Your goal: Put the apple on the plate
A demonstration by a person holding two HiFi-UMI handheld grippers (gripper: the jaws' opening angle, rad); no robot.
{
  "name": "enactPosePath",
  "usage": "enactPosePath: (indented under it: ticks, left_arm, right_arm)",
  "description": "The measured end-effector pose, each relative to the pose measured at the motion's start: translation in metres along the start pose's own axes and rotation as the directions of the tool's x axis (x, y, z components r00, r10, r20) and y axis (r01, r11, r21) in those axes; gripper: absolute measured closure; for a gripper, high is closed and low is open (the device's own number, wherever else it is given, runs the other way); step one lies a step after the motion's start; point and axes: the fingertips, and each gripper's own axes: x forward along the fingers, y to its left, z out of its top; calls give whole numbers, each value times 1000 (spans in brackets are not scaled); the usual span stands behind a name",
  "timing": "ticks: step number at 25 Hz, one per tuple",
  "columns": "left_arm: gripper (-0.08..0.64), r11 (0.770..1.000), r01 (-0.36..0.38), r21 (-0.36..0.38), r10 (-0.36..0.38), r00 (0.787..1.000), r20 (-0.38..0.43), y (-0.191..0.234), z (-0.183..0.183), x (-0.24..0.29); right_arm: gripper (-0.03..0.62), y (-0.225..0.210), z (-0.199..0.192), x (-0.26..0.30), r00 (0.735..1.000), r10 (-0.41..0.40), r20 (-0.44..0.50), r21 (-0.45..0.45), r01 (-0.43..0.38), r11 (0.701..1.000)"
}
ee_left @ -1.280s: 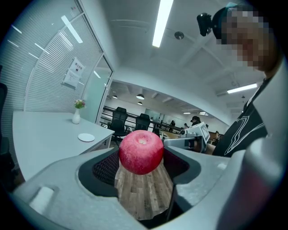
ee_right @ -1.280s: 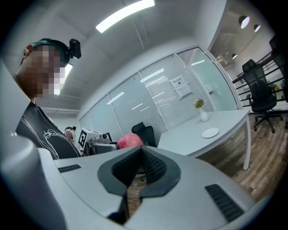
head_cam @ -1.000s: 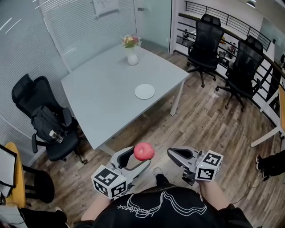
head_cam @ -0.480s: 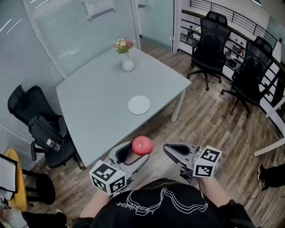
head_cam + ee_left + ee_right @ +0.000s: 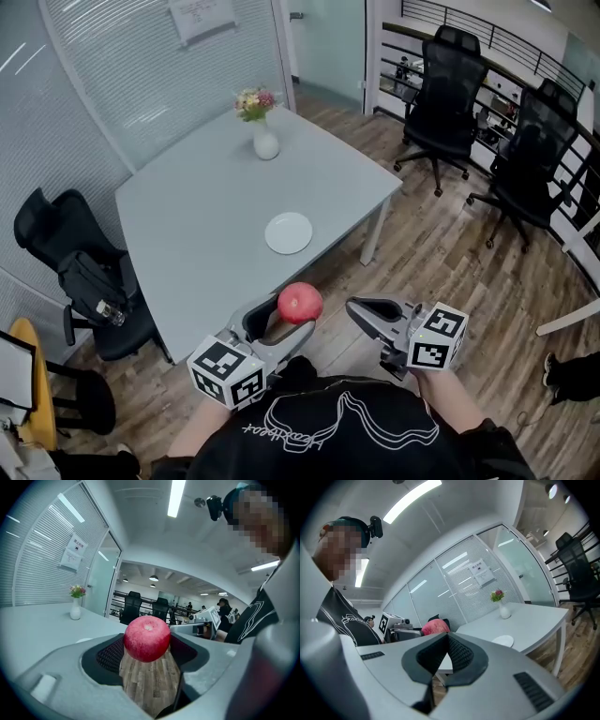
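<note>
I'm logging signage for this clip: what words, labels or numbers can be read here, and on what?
Nothing can be read.
Paper notice on the glass wall: print too small to read.
Script print on the person's black shirt: not legible.
Marker cubes: square patterns only, no letters.

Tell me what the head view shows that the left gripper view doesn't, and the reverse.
Head view only: the black chair with a bag, the yellow chair, and the table's full outline. Left gripper view only: the ceiling lights and a distant person in the office. Both: the apple clamped in the left tool, the plate, the flower vase and the right tool.
</note>
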Motion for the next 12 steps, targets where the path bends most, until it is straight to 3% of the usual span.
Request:
enactPosePath:
  ticks: [12]
  left_arm:
    - [244,999,20,-34,-20,1000,-12,86,11,39]
  right_arm:
    - [583,-59,19,54,999,-46,-21,25,46,999]
